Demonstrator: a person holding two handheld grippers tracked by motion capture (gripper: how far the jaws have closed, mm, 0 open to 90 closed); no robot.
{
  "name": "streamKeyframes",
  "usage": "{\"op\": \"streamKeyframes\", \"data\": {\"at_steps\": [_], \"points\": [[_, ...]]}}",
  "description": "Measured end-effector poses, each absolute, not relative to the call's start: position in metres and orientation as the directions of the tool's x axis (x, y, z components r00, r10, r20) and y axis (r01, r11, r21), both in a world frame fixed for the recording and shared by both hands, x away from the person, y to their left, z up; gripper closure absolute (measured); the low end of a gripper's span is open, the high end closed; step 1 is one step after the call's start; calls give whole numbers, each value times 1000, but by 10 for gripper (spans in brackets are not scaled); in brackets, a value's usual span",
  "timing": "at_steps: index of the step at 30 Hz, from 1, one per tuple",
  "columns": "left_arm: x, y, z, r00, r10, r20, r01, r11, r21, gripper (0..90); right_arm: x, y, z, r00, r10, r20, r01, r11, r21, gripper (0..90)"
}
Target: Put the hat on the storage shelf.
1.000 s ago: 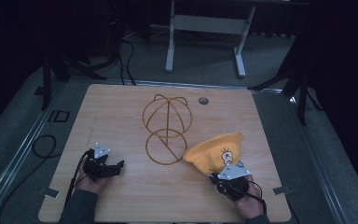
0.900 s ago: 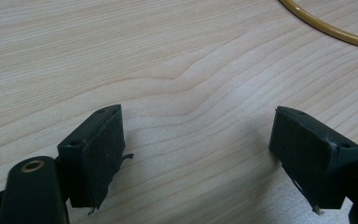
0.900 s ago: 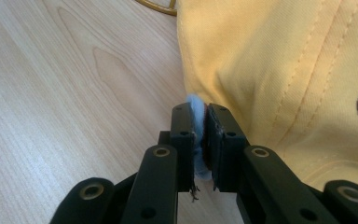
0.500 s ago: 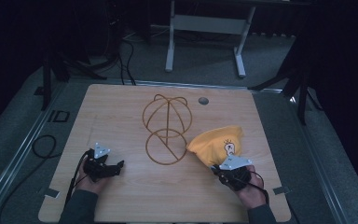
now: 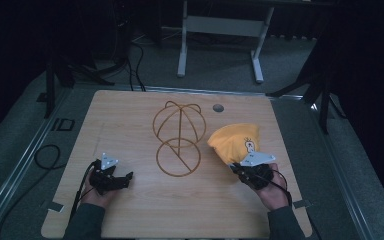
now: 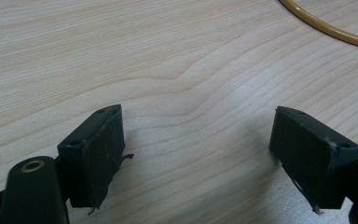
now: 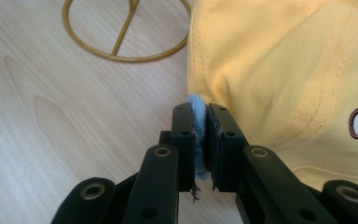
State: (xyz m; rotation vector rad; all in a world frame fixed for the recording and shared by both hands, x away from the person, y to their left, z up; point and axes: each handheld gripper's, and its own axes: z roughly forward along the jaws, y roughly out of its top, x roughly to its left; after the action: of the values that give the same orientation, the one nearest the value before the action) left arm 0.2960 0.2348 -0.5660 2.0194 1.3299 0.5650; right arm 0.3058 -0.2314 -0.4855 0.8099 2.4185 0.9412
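Observation:
A yellow cap [image 5: 234, 141] with an embroidered figure hangs tilted above the right side of the wooden table [image 5: 130, 120]. My right gripper [image 5: 241, 167] is shut on its brim, near the table's front right. In the right gripper view the jaws [image 7: 200, 142] pinch a pale blue edge of the cap [image 7: 279, 79]. A gold wire hat stand [image 5: 178, 135] stands at the table's middle, its ring base [image 7: 121, 32] left of the cap. My left gripper [image 5: 122, 181] rests at the front left, open, with bare wood between its pads [image 6: 95, 154].
A round grommet hole [image 5: 218, 107] sits near the table's far edge. A metal frame leg [image 5: 182, 40] and cables [image 5: 130, 55] lie on the dark floor behind the table. A cable loop [image 5: 45, 155] lies left of the table.
My right gripper has lifted the cap and carried it up and away from the front edge, turning its figure more toward the camera. The left gripper has stayed put.

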Motion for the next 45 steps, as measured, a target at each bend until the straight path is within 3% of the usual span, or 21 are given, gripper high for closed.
{"op": "streamKeyframes", "data": {"at_steps": [36, 45], "points": [[296, 235, -566, 395, 919, 5, 641, -279, 715, 183, 328, -239, -434, -735, 615, -286, 341, 700, 628, 821], [296, 235, -566, 395, 919, 6, 640, -280, 716, 183, 332, -244, -408, -713, 608, -350, 313, 722, 617, 821]]}}
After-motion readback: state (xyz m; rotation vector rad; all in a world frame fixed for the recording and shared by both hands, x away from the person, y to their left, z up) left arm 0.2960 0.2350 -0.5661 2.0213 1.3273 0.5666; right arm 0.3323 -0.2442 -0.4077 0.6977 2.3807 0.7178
